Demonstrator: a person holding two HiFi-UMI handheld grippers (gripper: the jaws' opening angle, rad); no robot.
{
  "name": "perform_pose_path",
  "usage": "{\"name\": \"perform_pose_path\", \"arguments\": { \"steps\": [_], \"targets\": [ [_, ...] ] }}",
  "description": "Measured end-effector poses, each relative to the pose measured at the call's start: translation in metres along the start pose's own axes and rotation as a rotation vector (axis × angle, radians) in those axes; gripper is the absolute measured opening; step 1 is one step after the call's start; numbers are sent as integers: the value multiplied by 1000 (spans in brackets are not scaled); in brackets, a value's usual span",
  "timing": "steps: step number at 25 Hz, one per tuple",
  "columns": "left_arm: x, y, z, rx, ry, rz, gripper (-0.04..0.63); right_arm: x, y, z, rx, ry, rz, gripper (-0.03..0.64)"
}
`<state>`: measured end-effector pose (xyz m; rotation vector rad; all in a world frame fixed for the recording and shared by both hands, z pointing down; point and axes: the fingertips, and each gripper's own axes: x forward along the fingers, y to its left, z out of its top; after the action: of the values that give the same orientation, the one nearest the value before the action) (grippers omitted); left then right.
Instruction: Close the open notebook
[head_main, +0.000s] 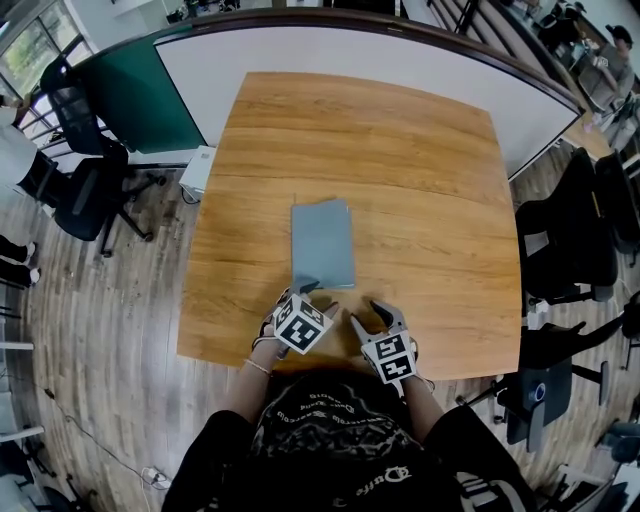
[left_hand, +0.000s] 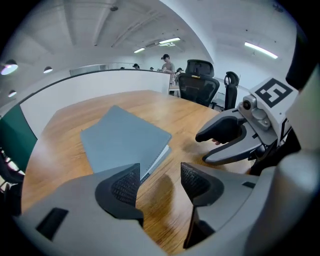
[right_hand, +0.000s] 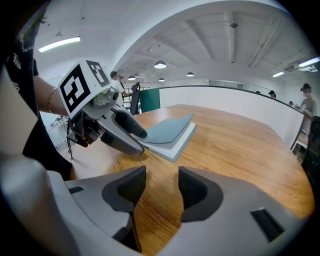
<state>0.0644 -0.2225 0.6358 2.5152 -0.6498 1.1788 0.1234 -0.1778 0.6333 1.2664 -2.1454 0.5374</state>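
Note:
A grey-blue notebook (head_main: 322, 243) lies on the wooden table (head_main: 420, 160), cover side up. In the right gripper view the notebook (right_hand: 167, 131) shows its cover standing a little off the white pages at the near edge. My left gripper (head_main: 312, 297) is at the notebook's near edge, jaws open with nothing between them. In its own view the left gripper (left_hand: 159, 182) frames bare wood, with the notebook (left_hand: 125, 140) just beyond the left jaw. My right gripper (head_main: 368, 318) hovers to the right of it, open and empty, over bare wood (right_hand: 161, 186).
Black office chairs (head_main: 570, 240) stand to the right of the table, and more chairs (head_main: 85, 170) to the left. A white curved partition (head_main: 380, 45) and a green panel (head_main: 140, 95) run behind the table's far edge. People are in the far background.

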Motion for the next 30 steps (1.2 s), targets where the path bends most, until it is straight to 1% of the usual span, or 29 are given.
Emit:
{"name": "perform_pose_path", "arguments": {
  "steps": [3,5,7,9,11,12,13,15,16,19,21,23,25,28,30],
  "targets": [
    [-9,2,8,-48,-71,32,251,-5,-3,10,-8,-37,-14,210],
    [-17,3,13,-99,-121,40,250,-9,-5,18,-2,-63,-20,210],
    [-27,4,19,-165,-176,46,245,-13,-8,26,8,-91,-24,210],
    [-40,8,23,-250,-236,68,230,-15,-10,38,5,-122,-21,209],
    [-54,19,25,-335,-293,113,189,-11,-14,55,-17,-153,-12,198],
    [-62,26,26,-371,-320,137,155,-6,-18,66,-33,-170,-8,178],
    [-69,32,27,-401,-344,159,119,-1,-23,80,-50,-189,-6,139],
    [-81,43,28,-447,-389,203,68,11,-37,110,-83,-225,-10,21],
    [-86,48,29,-459,-409,223,40,18,-43,125,-98,-239,-12,9],
    [-93,59,34,-467,-448,264,25,45,-58,167,-137,-252,-12,8],
    [-93,63,36,-479,-463,266,21,69,-67,184,-162,-220,-27,8],
    [-92,63,36,-501,-465,239,21,94,-75,187,-158,-152,-43,8],
    [-89,66,32,-509,-447,224,21,120,-80,180,-134,-80,-46,8],
    [-82,71,27,-494,-418,223,21,146,-92,164,-144,13,-56,8],
    [-81,75,22,-504,-408,221,21,158,-98,151,-142,65,-61,8]
  ]
}}
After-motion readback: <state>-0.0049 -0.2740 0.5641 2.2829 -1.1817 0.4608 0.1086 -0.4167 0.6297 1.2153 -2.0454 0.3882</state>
